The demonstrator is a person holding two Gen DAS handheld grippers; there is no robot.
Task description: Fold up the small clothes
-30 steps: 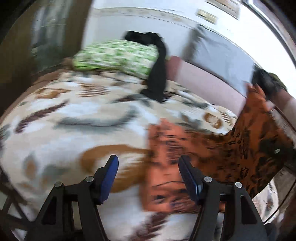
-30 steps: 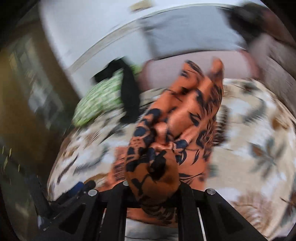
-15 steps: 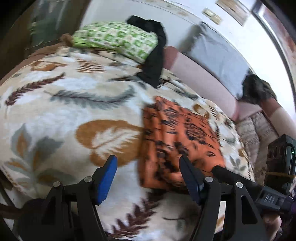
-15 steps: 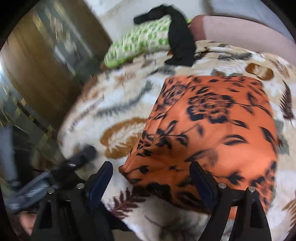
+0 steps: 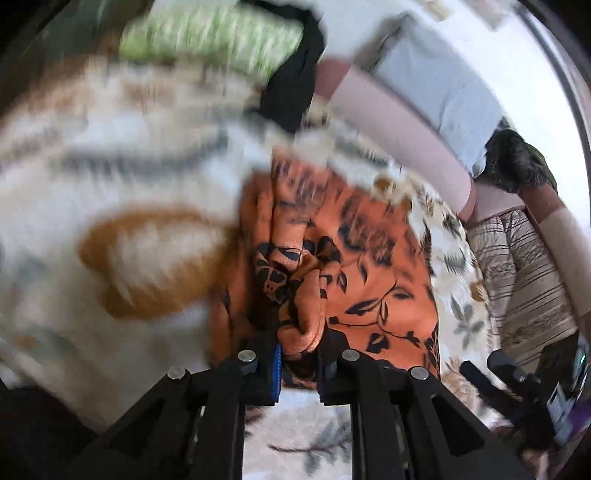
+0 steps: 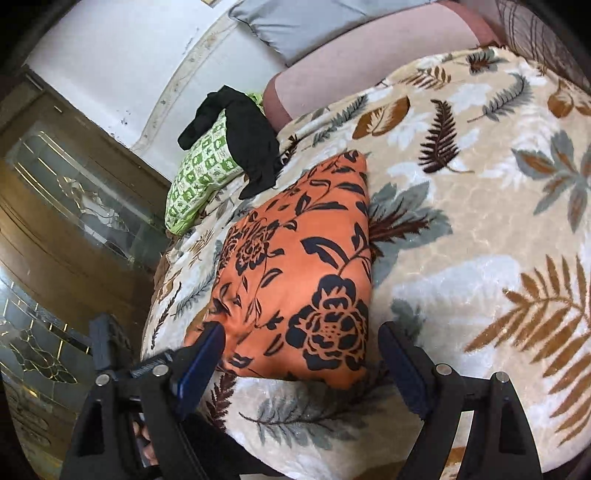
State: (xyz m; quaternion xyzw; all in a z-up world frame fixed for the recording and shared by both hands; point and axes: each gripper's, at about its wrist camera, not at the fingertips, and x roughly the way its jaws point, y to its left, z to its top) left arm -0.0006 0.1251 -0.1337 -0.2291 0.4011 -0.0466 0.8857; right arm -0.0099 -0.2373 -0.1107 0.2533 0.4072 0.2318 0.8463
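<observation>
An orange garment with black flowers lies folded on the leaf-print blanket. In the left wrist view my left gripper is shut on the near edge of the orange garment, which bunches up between its fingers. My right gripper is open, its fingers on either side of the garment's near corner, just above the blanket. The left gripper's body shows at the lower left of the right wrist view.
A green patterned pillow with a black garment draped over it lies at the far end. A pink bolster and a grey cushion lie along the wall. A wooden glass-panelled door stands at the left.
My left gripper has closed on the near edge of the orange garment and the cloth now bunches between its fingers. My right gripper stays open and has moved toward the garment's corner.
</observation>
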